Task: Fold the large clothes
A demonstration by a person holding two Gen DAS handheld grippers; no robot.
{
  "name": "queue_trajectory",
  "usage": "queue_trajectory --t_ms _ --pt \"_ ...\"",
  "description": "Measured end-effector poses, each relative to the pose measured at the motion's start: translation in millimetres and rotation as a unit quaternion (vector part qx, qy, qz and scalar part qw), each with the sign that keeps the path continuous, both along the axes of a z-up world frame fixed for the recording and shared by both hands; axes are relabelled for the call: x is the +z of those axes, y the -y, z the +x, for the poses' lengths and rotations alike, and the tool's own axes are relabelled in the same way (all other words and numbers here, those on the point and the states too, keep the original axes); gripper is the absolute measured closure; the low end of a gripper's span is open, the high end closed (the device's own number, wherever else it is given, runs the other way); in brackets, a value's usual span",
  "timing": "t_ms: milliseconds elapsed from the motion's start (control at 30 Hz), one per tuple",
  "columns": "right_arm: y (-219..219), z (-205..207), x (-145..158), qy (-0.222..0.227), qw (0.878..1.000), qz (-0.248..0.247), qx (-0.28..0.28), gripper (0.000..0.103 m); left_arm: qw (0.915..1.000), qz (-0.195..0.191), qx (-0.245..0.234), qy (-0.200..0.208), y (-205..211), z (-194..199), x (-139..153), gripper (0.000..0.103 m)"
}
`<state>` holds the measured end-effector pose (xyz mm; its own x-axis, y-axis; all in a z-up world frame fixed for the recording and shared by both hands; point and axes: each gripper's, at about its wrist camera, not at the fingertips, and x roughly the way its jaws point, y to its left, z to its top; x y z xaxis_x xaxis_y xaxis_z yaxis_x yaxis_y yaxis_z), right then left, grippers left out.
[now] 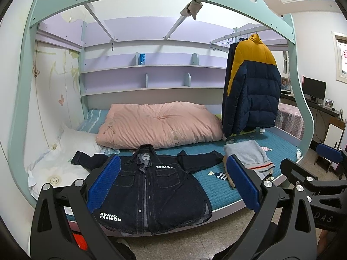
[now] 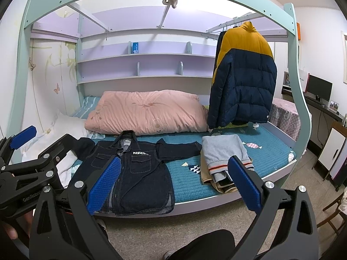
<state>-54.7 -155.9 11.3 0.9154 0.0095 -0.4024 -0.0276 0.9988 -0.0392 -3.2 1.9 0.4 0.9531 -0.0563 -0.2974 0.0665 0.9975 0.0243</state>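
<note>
Jacket: dark denim button-up jacket (image 1: 151,186) lies spread flat at my 12 o'clock.
Left gripper (image 1: 173,184): spread wide, holding nothing.
Right gripper (image 2: 173,184): likewise.

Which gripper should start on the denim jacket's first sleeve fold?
Probably left. The left gripper, open, frames the denim jacket squarely; the right gripper, also open, faces the gap between the jacket and the folded grey clothes.

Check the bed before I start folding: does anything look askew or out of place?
Mostly tidy. The jacket lies flat, but its hem hangs over the bed edge. The folded pile sits right at that edge too, its lower layers sticking out unevenly. A rag dangles from the top frame. Both tools are open, holding nothing.
</note>
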Motion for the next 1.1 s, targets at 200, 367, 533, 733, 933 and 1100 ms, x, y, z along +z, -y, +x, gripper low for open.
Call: queue_trajectory --t_ms 200,367,533,733,933,1100 --pt "0.4 -0.5 -0.3 0.000 1.000 0.000 0.000 0.008 1.0000 0.000 0.001 0.000 1.0 -0.3 -0.4 0.005" --pt "0.5 -0.8 -0.2 0.000 1.000 0.001 0.000 0.008 1.0000 0.001 0.000 0.000 0.7 0.2 -0.1 0.005" --pt "0.8 -0.9 0.1 0.000 1.000 0.001 -0.001 0.008 1.0000 0.001 0.000 0.001 1.1 -0.1 -0.6 0.005" --pt "0.7 -1.2 0.6 0.000 1.000 0.001 -0.001 0.008 1.0000 0.001 0.000 0.001 1.3 -0.2 -0.9 0.005" --pt "0.9 -1.3 -0.4 -0.002 1.000 0.003 -0.001 0.008 1.0000 0.002 -0.001 0.001 0.6 0.0 -0.8 0.005" --pt "0.7 -1.7 -1.5 -0.002 1.000 0.003 -0.002 0.008 1.0000 0.002 -0.001 0.002 0.8 0.3 -0.8 0.005"
